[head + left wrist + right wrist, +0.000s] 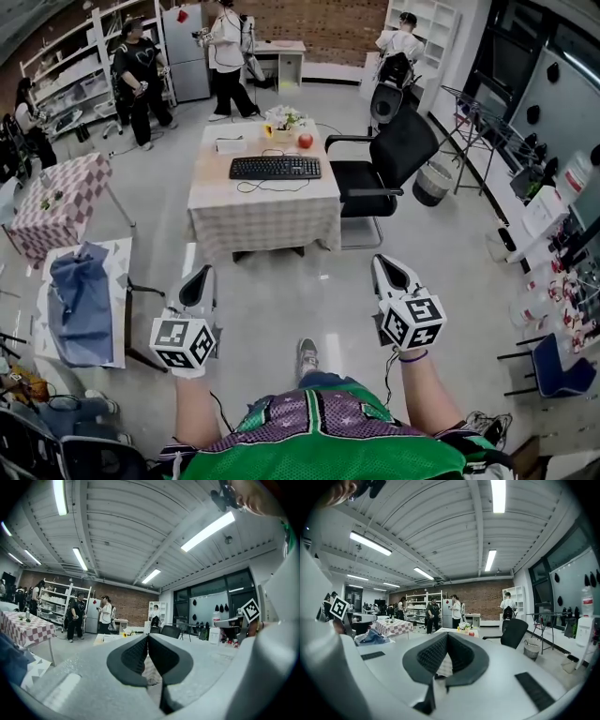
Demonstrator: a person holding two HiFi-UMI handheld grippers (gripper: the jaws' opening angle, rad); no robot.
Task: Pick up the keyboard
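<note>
A black keyboard (276,168) lies in the middle of a table (262,206) with a pale checked cloth, well ahead of me in the head view. Its cable loops on the cloth in front of it. My left gripper (199,275) and my right gripper (387,266) are held low over the floor, far short of the table, both pointing roughly level toward it. Each is shut with nothing between its pads. In the left gripper view the jaws (148,639) meet at the tips; in the right gripper view the jaws (446,637) meet too, with the table small behind them.
A black office chair (384,159) stands at the table's right side. A red apple (306,141), flowers (281,120) and papers sit behind the keyboard. A checked table (58,202) and a blue cloth (82,300) are at the left. Several people stand at the far shelves.
</note>
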